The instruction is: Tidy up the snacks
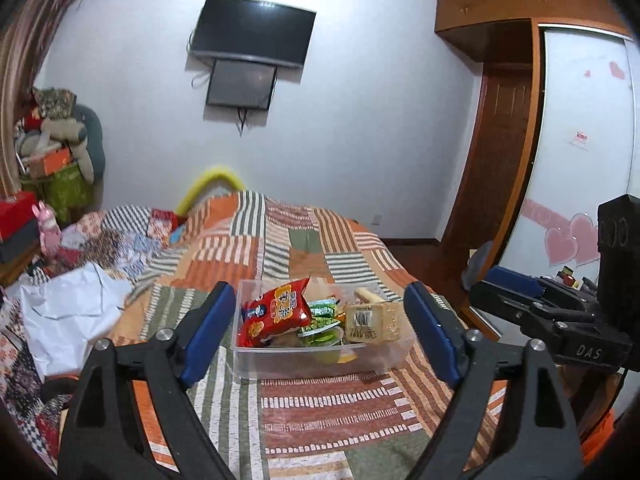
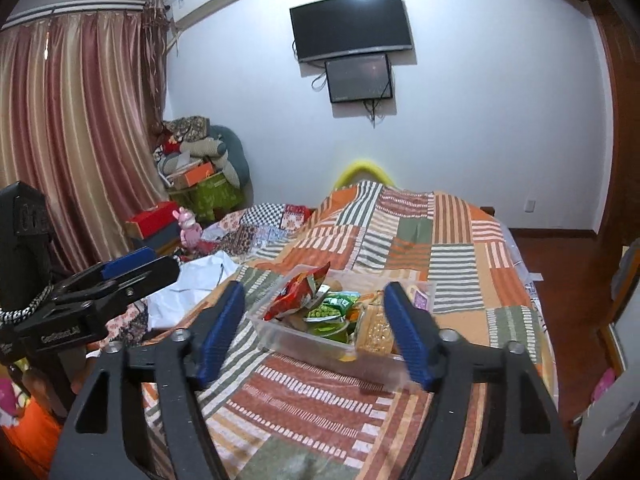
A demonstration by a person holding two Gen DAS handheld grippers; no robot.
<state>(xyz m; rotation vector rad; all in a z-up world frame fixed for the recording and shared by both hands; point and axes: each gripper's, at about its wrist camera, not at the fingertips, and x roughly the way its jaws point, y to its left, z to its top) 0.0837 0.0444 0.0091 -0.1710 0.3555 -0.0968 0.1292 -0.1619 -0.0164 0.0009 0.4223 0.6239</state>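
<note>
A: Where is your snack box?
B: The clear box point(image 1: 320, 354) stands at lower centre, on the quilt point(image 1: 332, 412).
A: Your tongs?
B: Left gripper point(image 1: 320, 332) and right gripper point(image 2: 316, 330) are both released, grasping nothing.

Bed point(image 1: 320, 412) under a patchwork quilt of striped orange, green and white patches. Clear plastic bin point(image 1: 320, 364) full of snack packets sits on it mid-bed. White crumpled sheet or bag point(image 1: 68, 316) lies on the quilt, well apart, toward the curtain side.
</note>
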